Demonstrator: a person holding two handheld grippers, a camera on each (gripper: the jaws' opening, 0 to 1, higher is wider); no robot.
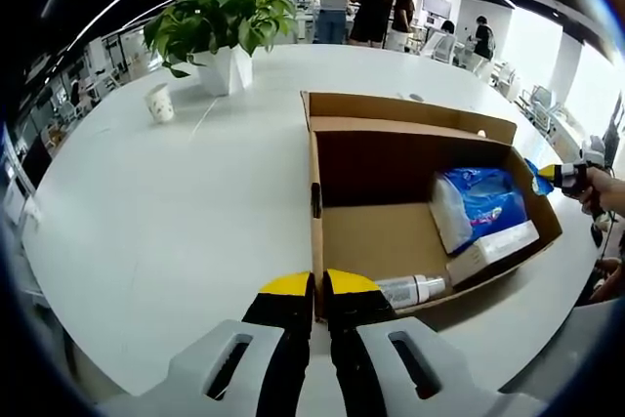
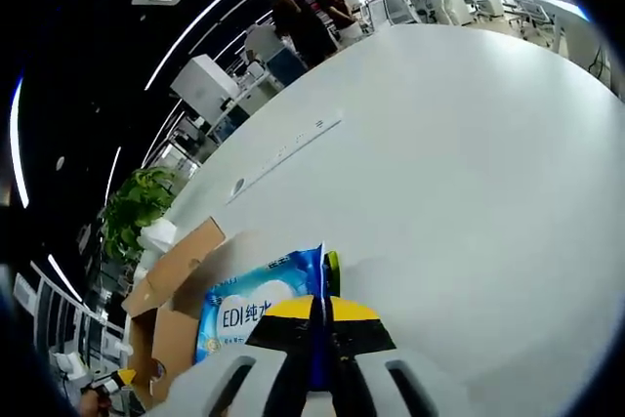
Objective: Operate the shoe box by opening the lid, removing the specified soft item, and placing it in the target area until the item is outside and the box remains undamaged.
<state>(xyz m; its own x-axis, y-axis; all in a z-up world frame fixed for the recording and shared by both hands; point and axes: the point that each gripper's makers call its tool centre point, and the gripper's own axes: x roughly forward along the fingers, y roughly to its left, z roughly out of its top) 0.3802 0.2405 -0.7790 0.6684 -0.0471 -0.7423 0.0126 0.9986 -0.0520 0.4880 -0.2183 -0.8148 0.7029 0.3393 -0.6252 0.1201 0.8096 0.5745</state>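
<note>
**Blue pack pinched at the box's edge**

On the white table [image 1: 146,231], a paper cup [image 1: 159,103] stands at the far left, near a potted plant [image 1: 223,26]. In the left gripper view, the left gripper [image 1: 319,290] has its yellow-tipped jaws together on the near wall of the open cardboard shoe box [image 1: 391,173]. Inside the box lie a small bottle [image 1: 414,290], a white carton [image 1: 493,251] and a blue soft pack [image 1: 483,200]. At the far right, the right gripper [image 1: 547,177] sits at the box's right edge. In the right gripper view, its jaws are clamped on the corner of the blue soft pack, which hangs over the box. People stand in the background.
</note>
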